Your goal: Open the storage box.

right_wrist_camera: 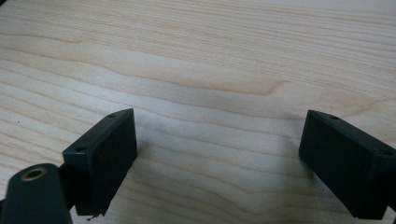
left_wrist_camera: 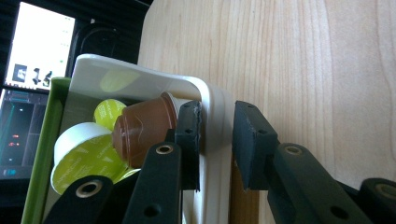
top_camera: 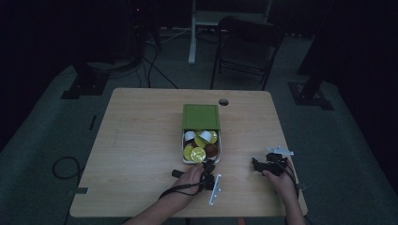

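High view: at frame centre a wooden table holds a white tray of coffee capsules, its green lid slid toward the top; the left gripper meets the tray's near edge, while the right gripper rests at lower right. Left gripper view: the jaws straddle the tray wall, closed about it, with 1 pad inside beside a brown capsule. Right gripper view: jaws wide apart, empty, over bare wood. The step looks like gripping the tray; next likely calls for a steady pull.
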{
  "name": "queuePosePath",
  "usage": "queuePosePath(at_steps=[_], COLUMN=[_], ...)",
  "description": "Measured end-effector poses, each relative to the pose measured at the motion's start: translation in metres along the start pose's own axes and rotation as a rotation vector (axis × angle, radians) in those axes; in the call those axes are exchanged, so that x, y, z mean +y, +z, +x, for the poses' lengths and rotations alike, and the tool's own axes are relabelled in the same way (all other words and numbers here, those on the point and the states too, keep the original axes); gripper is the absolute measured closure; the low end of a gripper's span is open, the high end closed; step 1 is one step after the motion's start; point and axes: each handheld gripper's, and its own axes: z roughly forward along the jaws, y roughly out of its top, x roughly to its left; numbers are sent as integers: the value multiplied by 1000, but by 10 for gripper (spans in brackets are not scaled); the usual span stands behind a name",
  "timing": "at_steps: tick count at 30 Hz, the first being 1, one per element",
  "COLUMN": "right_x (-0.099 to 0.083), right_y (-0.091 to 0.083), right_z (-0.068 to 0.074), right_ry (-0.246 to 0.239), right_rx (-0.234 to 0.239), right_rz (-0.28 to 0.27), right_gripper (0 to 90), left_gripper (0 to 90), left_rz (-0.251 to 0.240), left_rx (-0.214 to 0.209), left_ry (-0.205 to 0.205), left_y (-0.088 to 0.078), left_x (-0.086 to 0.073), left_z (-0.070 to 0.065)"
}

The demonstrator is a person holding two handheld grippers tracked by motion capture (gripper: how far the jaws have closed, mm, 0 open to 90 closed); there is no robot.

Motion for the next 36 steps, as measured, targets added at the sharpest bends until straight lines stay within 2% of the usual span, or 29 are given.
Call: queuePosePath(at_steps=[10, 18, 22, 25, 33, 36], right_x=[0, 0, 0, 0, 0, 0], right_y=[0, 0, 0, 0, 0, 0], right_z=[0, 0, 0, 0, 0, 0], right_ry=[0, 0, 0, 0, 0, 0], right_rx=[0, 0, 0, 0, 0, 0], right_rz=[-1, -1, -1, 0, 0, 0], right_gripper=[108, 108, 108, 108, 108, 108], left_gripper=[732, 731, 731, 730, 728, 727], left_rz=[-12, -18, -17, -25, -29, -33], left_rx=[-13, -27, -32, -33, -32, -41], left_ry=[13, -6, -3, -18, -18, -37], left_y=[-8, -17, -20, -22, -28, -29], left_x=[7, 7, 7, 7, 6, 6], left_z=[-5, -7, -8, -9, -12, -11])
